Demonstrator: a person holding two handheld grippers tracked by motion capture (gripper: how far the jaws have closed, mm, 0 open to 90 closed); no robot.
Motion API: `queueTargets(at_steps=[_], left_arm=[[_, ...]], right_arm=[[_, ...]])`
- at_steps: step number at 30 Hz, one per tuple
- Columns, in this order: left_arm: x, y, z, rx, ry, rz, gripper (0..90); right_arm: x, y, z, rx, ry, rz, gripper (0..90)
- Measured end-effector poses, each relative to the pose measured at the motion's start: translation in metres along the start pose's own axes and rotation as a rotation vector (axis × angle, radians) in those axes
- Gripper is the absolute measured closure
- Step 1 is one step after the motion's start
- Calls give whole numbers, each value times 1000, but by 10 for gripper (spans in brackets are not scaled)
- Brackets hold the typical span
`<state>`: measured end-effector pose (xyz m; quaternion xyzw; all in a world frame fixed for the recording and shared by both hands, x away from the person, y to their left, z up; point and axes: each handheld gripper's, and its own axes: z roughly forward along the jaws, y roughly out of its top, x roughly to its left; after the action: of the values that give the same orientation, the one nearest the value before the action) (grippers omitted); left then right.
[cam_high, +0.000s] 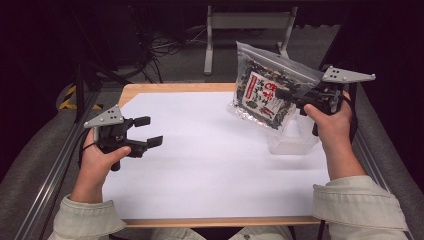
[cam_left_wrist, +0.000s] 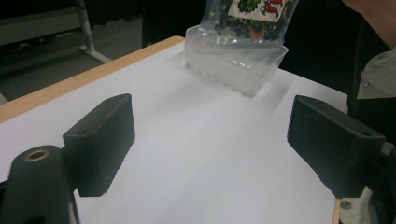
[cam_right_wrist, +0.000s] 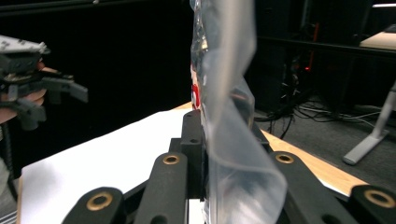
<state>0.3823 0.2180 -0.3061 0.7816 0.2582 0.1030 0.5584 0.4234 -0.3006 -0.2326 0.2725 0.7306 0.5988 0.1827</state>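
High view: your right claw (cam_high: 295, 95) is clamped on the snack bag (cam_high: 265, 92), lifted above the clear tub (cam_high: 292, 140).
Left claw (cam_high: 147, 131): wide apart, empty, hovers over the table (cam_high: 200, 165), probably ready to help.

On the white-covered counter (cam_high: 200, 165), the left tongs (cam_high: 148, 131) hover with jaws spread apart, gripping nothing. At the far right, the right tongs (cam_high: 286, 95) pinch a clear snack bag (cam_high: 265, 92) with a printed label, lifted and tilted above a clear plastic container (cam_high: 292, 142) on the counter.
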Motion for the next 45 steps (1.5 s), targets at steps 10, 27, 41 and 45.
queueTargets(at_steps=[10,27,41,45], left_arm=[[1,-1,0,-7,-15,10,148],[5,-3,3,-21,-22,-2,96],[6,-5,5,-23,-13,0,85],[6,-5,6,-21,-11,10,84]], right_arm=[[-21,8,-13,-13,-80,6,762],[-49,7,-27,2,-220,9,761],[-66,-7,-38,9,-309,19,761],[-69,-10,-39,16,-333,13,761]])
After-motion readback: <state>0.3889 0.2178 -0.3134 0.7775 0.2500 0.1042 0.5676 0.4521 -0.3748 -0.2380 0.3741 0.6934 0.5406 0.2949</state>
